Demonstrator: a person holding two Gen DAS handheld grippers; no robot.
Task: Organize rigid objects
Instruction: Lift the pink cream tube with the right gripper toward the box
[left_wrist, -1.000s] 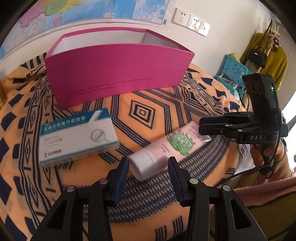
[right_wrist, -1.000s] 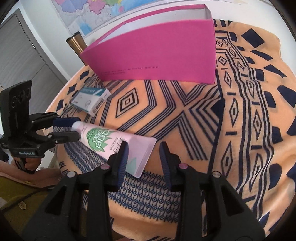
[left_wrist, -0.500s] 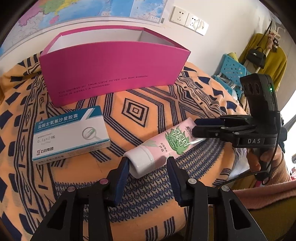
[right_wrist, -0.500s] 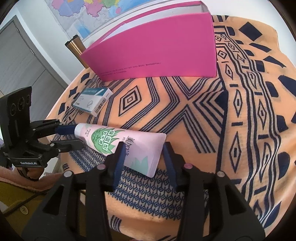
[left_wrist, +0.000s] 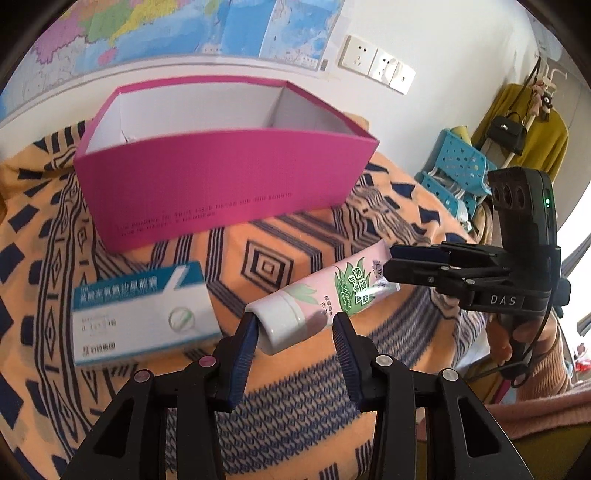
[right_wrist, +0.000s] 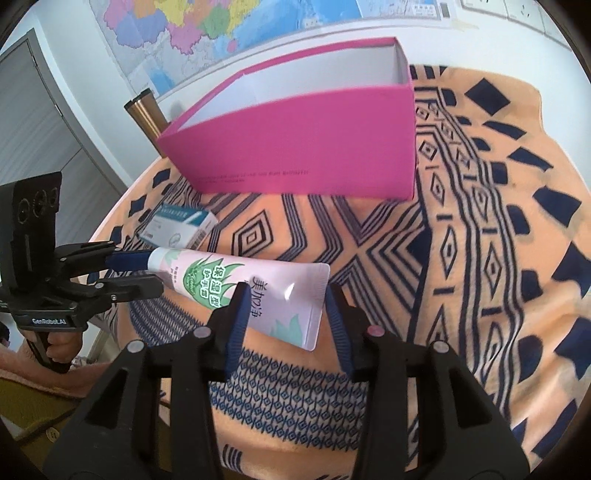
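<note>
A pink hand cream tube (left_wrist: 325, 295) with green leaf print hangs just above the orange patterned cloth (left_wrist: 258, 406), held at both ends. My left gripper (left_wrist: 295, 319) is shut on its white cap end; the right wrist view shows that gripper (right_wrist: 151, 271) clamped there. My right gripper (right_wrist: 284, 295) is shut across the tube's (right_wrist: 221, 280) flat crimped end, a pad on each edge, and appears in the left wrist view (left_wrist: 389, 263). Behind stands the open pink box (left_wrist: 221, 184), its white inside bare. A white and teal medicine box (left_wrist: 140, 314) lies left of the tube.
The cloth covers a round table whose edge falls away near both hands. A brass cylinder (right_wrist: 144, 114) stands behind the pink box (right_wrist: 314, 155). A blue plastic rack (left_wrist: 454, 166) and hanging coats are off to the right, with a map and sockets on the wall.
The right jaws widened and took the tube's flat end between them. Both grippers rose slightly with the tube, and the pink box's inside came into view.
</note>
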